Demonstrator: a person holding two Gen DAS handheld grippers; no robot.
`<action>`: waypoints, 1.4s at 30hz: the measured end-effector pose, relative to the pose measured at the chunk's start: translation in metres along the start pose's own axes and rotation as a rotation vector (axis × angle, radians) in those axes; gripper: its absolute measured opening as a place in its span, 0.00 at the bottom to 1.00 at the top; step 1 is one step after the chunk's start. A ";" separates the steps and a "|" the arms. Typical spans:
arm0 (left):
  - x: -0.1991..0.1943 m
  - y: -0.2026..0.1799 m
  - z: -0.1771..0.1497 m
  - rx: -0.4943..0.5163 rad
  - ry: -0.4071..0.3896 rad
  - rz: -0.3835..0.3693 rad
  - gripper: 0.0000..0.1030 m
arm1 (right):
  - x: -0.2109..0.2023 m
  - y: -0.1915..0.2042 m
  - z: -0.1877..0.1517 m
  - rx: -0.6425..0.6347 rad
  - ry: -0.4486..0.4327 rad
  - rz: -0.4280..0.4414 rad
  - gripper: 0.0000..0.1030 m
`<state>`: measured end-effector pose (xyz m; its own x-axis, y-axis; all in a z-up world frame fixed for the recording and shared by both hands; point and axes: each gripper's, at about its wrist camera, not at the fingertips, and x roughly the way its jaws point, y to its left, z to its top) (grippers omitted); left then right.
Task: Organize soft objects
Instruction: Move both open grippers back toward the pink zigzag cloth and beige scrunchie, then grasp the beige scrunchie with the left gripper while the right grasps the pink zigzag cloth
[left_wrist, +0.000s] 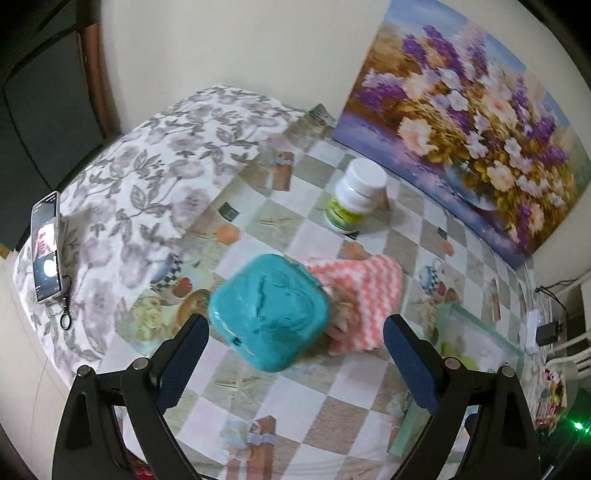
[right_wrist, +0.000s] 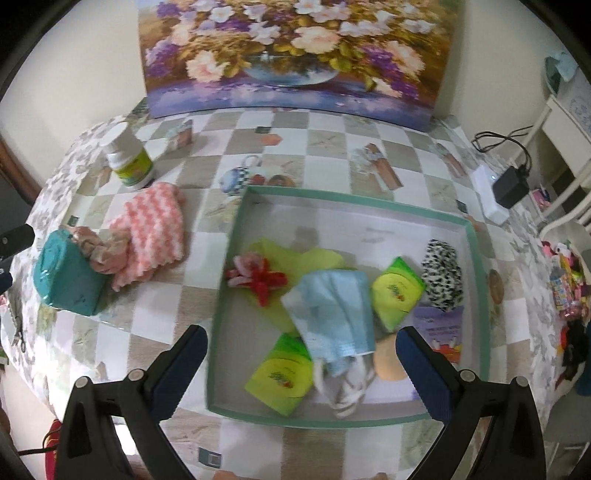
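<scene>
Checkered tablecloth (left_wrist: 288, 402), left tool (left_wrist: 295, 354) spread over teal pack (left_wrist: 267, 314), right tool (right_wrist: 301, 363) spread over tray (right_wrist: 343, 201).

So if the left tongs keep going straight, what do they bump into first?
Probably the teal pack: it sits right between the open left tongs, with the pink cloth just behind it. Depth is hard to judge.

No text was legible; print on the green packets (right_wrist: 397, 293), purple card (right_wrist: 439, 325) and bottle label (left_wrist: 343, 214) was blurred.

A white-capped bottle (left_wrist: 352, 197) stands near the flower painting (left_wrist: 469, 122); a phone (left_wrist: 46, 247) lies apart.
</scene>
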<state>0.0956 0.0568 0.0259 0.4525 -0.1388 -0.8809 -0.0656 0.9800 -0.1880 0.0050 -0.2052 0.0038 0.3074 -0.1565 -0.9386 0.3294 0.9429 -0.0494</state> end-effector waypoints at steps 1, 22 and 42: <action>0.000 0.001 0.001 0.002 0.002 0.001 0.93 | 0.000 0.004 0.000 -0.006 -0.003 0.007 1.00; 0.057 -0.048 0.068 0.405 0.274 -0.032 0.92 | 0.035 0.070 0.058 -0.107 -0.024 0.181 0.99; 0.142 -0.073 0.066 0.588 0.615 -0.016 0.61 | 0.123 0.112 0.076 -0.191 0.079 0.246 0.63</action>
<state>0.2235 -0.0248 -0.0563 -0.1255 -0.0392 -0.9913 0.4868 0.8682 -0.0959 0.1480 -0.1409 -0.0910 0.2841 0.0988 -0.9537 0.0782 0.9890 0.1258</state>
